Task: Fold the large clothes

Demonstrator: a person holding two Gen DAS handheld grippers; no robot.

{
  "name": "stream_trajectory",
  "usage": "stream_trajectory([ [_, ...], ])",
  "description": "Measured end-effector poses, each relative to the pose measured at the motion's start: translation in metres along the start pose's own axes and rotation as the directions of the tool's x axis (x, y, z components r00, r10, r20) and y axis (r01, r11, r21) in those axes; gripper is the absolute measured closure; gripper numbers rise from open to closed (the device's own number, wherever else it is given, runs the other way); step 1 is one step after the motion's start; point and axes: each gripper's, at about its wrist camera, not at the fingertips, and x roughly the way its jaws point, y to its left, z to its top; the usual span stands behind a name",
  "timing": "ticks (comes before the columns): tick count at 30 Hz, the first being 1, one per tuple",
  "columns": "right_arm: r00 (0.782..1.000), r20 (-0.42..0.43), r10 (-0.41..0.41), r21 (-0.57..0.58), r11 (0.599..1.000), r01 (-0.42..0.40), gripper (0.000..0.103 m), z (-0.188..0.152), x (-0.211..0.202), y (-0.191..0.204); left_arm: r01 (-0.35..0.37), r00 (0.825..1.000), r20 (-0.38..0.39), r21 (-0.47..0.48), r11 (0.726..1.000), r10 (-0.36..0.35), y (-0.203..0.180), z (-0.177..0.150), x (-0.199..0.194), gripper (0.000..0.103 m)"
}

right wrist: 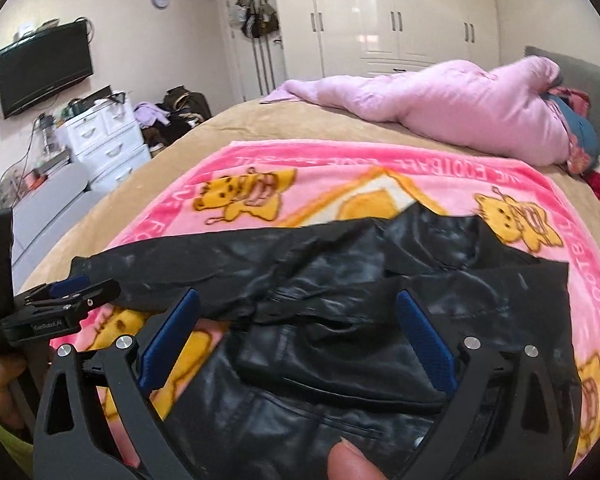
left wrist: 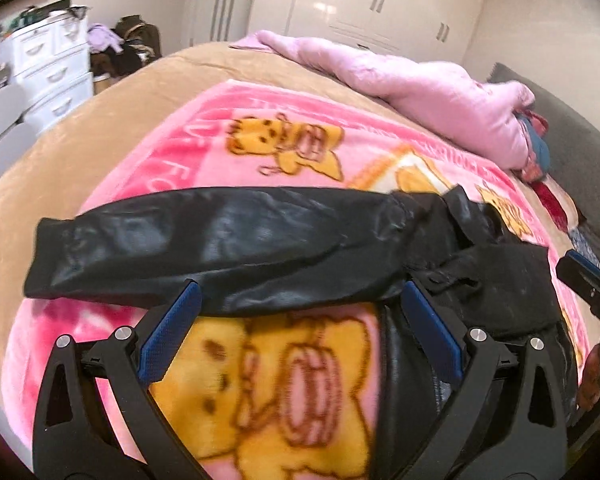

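Note:
A black leather jacket (left wrist: 228,248) lies on a pink cartoon blanket (left wrist: 160,168) on the bed. One sleeve stretches out to the left, and the body bunches at the right. My left gripper (left wrist: 300,300) is open, its blue pads just short of the sleeve's near edge. My right gripper (right wrist: 300,312) is open above the jacket's body (right wrist: 380,300) and holds nothing. The left gripper also shows at the left edge of the right wrist view (right wrist: 72,292). The blanket also shows in the right wrist view (right wrist: 340,176).
A lilac quilt (right wrist: 440,108) lies bunched along the far side of the tan bed cover (right wrist: 228,124). A grey headboard (right wrist: 588,80) stands at the right. White drawers (right wrist: 108,140), a wall television (right wrist: 44,68) and white wardrobes (right wrist: 400,12) line the room beyond.

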Motion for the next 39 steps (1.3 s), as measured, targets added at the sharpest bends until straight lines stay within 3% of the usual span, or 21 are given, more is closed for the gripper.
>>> stream_trajectory([
  [7, 0.999, 0.015, 0.046, -0.029, 0.999, -0.046, 0.005, 0.008, 0.007, 0.038, -0.07, 0.997, 0.039, -0.072, 0.995, 0.073, 0.036, 0.002, -0.014, 0.01],
  [23, 0.995, -0.017, 0.102, -0.105, 0.989, -0.103, 0.004, 0.005, 0.038, 0.094, -0.147, 0.988, 0.01, -0.228, 0.963, 0.153, 0.099, -0.005, -0.011, 0.01],
  [34, 0.985, -0.06, 0.159, -0.184, 0.968, -0.168, 0.004, -0.01, 0.06, 0.128, -0.185, 0.982, -0.028, -0.322, 0.929, 0.186, 0.134, -0.011, 0.0, 0.009],
  [39, 0.983, -0.09, 0.158, -0.183, 0.968, -0.172, 0.004, -0.02, 0.072, 0.13, -0.179, 0.984, -0.077, -0.406, 0.896, 0.162, 0.156, -0.018, 0.014, 0.009],
])
